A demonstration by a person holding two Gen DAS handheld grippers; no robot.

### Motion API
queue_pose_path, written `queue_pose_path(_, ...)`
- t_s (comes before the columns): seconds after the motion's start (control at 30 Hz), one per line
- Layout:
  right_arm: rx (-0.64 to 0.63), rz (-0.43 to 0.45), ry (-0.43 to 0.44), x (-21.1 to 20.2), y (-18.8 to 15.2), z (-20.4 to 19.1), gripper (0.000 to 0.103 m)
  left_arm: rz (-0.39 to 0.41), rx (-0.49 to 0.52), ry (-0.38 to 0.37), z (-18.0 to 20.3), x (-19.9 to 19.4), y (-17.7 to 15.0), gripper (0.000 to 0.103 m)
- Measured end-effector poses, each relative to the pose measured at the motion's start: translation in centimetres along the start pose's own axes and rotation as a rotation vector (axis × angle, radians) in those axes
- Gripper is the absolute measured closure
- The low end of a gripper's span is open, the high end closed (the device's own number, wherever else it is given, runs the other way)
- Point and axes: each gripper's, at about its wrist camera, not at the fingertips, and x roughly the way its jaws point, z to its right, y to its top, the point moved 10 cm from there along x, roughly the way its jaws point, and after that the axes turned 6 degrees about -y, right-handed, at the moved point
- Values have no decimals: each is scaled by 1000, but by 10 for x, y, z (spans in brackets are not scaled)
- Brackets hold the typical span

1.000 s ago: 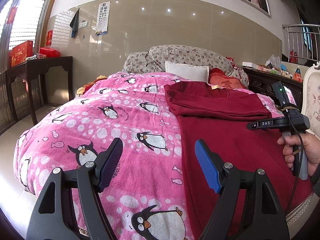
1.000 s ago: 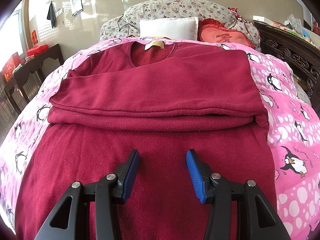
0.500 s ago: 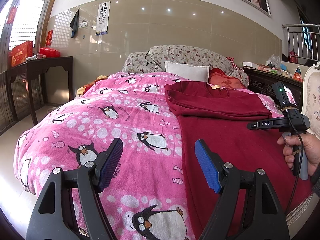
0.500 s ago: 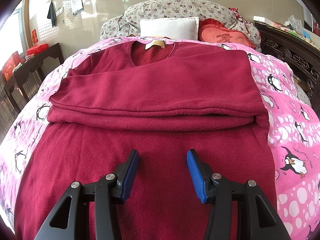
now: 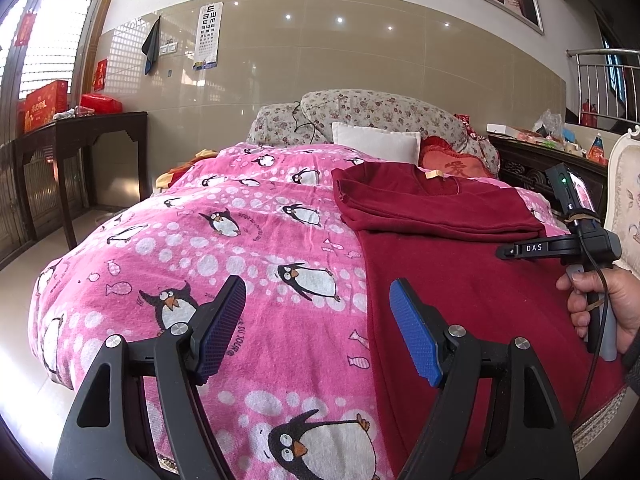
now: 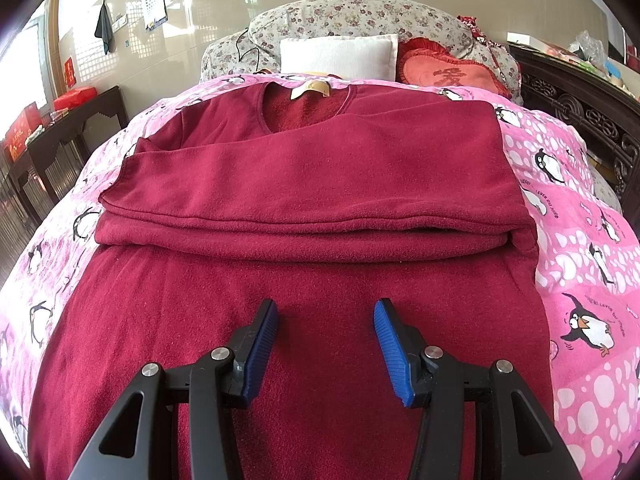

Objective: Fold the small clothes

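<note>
The dark red long-sleeved top [image 6: 312,184] lies face up on the pink penguin blanket [image 5: 240,248], neckline and tan label toward the white pillow [image 6: 340,56], so its hem faces the person and both sides can be reached. The 2 sleeves look already laid across the chest in a stacked band, which narrows the garment and leaves the flat lower body free, probably for the next fold upward. The right gripper [image 6: 326,344] hangs over that lower panel, tilted down, its jaws partly apart with nothing between them; whether the tips touch the cloth I cannot tell. The left gripper [image 5: 316,328] waits beside the top's left edge over the blanket, jaws wide and empty, likely placed to take that side. A hand [image 5: 604,304] holds the right tool's handle
</note>
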Motion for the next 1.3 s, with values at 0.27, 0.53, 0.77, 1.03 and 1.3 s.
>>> queue_pose_path(0.27,0,0,0,0,0,0,54,0,0,0,1,0,0,28)
queue_pose_path(0.53,0,0,0,0,0,0,54,-6,0,1,1,2,-1,28)
queue_pose_path(0.77,-3,-1,-2,-2,0,-1,54,-3,-9,0,-1,1,-1,28)
queue_pose_path(1.03,-3,-4,2,-1,1,-3,53,-2,-11,0,-2,1,-1,28)
queue_pose_path(1.3,-44,-45,56,6,0,-15,24,-7,-12,-2,-2,1,-2,28)
